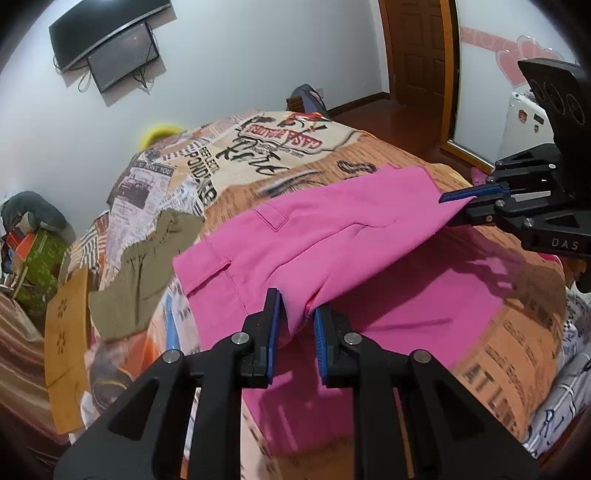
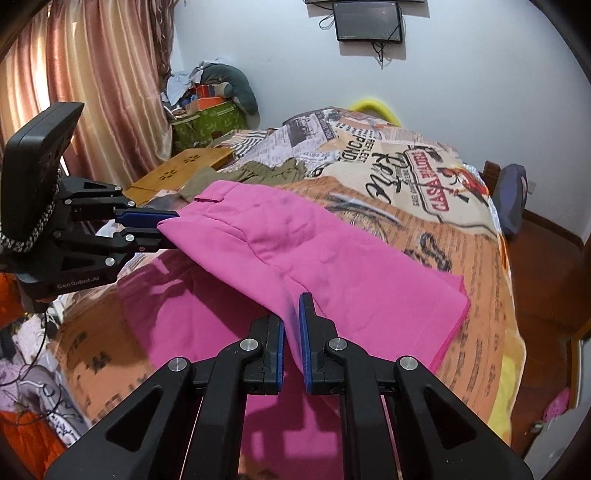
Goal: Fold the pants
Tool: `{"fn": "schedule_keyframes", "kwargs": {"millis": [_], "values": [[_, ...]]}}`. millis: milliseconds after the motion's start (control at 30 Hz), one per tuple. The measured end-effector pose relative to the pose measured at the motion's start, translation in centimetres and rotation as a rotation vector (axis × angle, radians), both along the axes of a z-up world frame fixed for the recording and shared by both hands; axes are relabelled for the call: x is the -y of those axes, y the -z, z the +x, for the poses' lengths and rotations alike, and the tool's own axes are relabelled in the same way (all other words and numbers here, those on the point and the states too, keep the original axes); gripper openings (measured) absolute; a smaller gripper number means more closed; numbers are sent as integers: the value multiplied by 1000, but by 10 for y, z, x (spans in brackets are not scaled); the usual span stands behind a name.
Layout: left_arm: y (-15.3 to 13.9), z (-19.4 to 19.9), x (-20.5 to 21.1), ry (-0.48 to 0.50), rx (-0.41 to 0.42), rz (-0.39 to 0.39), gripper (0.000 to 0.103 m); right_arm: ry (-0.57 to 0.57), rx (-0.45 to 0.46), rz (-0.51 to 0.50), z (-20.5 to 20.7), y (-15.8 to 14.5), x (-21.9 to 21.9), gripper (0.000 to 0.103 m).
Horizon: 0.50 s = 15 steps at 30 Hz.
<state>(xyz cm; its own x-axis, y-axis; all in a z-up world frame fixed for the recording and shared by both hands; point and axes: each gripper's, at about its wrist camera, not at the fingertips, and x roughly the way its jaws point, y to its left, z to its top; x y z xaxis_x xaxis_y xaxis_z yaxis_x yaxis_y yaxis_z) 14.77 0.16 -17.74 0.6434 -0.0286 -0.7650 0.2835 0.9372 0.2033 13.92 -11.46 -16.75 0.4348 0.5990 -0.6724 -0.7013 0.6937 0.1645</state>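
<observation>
1. Pink pants (image 1: 332, 229) on a bed, partly lifted: one layer raised off the bedspread (image 1: 517, 332), the rest of the fabric flat beneath it, in shadow.
2. Left gripper (image 1: 297, 328) pinching one edge of the raised layer, blue pads (image 1: 274, 325) pressed on a fold of pink cloth; same gripper at the left of the right wrist view (image 2: 162, 230), clamped on the waistband corner next to a belt loop.
3. Right gripper (image 2: 291, 332) pressed nearly together on the other end of the raised layer, pink cloth squeezed between its blue pads (image 2: 306, 332); in the left wrist view (image 1: 463, 206) at the right, nipping the far corner of the fabric.
4. Raised layer stretched between the two grippers, sagging slightly in the middle, hanging clear of the layer below.
5. Olive-green garment (image 1: 147, 266) crumpled on the bedspread just beside the waistband end of the pants, not touching either gripper.
6. Wooden lap tray with flower cut-outs (image 1: 68, 332) at the bed's edge, beyond the olive garment.
7. Bedspread printed with newspaper motifs and lettering in orange, cream and black.
8. Dark screen (image 2: 367, 20) mounted on the white wall; pinkish curtain (image 2: 92, 81) at the left of the right wrist view; wooden door (image 1: 417, 48) in the left wrist view.
</observation>
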Motion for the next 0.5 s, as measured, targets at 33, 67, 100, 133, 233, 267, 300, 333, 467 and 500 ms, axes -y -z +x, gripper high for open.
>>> {"fn": "schedule_keyframes", "kwargs": {"millis": [33, 67, 100, 133, 233, 267, 300, 333, 467, 500], "values": [[1, -3, 1, -1, -4, -4, 17, 3, -4, 3, -3, 0, 1, 7], [2, -7, 2, 1, -9, -8, 17, 6, -9, 7, -6, 1, 3, 7], [4, -12, 3, 3, -14, -12, 17, 8, -12, 10, -9, 1, 4, 7], [5, -15, 3, 5, -17, -15, 17, 8, -17, 12, -12, 2, 5, 7], [8, -25, 6, 7, -26, -21, 17, 3, -29, 6, -20, 5, 7, 7], [9, -28, 7, 7, -31, -24, 17, 0, -33, 3, -22, 6, 8, 7], [10, -31, 7, 6, -33, -26, 16, -2, -37, 1, -25, 8, 8, 7], [10, -33, 8, 5, -36, -29, 16, -3, -41, 0, -28, 9, 9, 7], [15, -42, 12, 4, -48, -31, 16, -2, -73, 0, -33, 14, 12, 7], [17, -42, 13, 5, -54, -32, 16, -2, -86, -3, -32, 17, 12, 7]]}}
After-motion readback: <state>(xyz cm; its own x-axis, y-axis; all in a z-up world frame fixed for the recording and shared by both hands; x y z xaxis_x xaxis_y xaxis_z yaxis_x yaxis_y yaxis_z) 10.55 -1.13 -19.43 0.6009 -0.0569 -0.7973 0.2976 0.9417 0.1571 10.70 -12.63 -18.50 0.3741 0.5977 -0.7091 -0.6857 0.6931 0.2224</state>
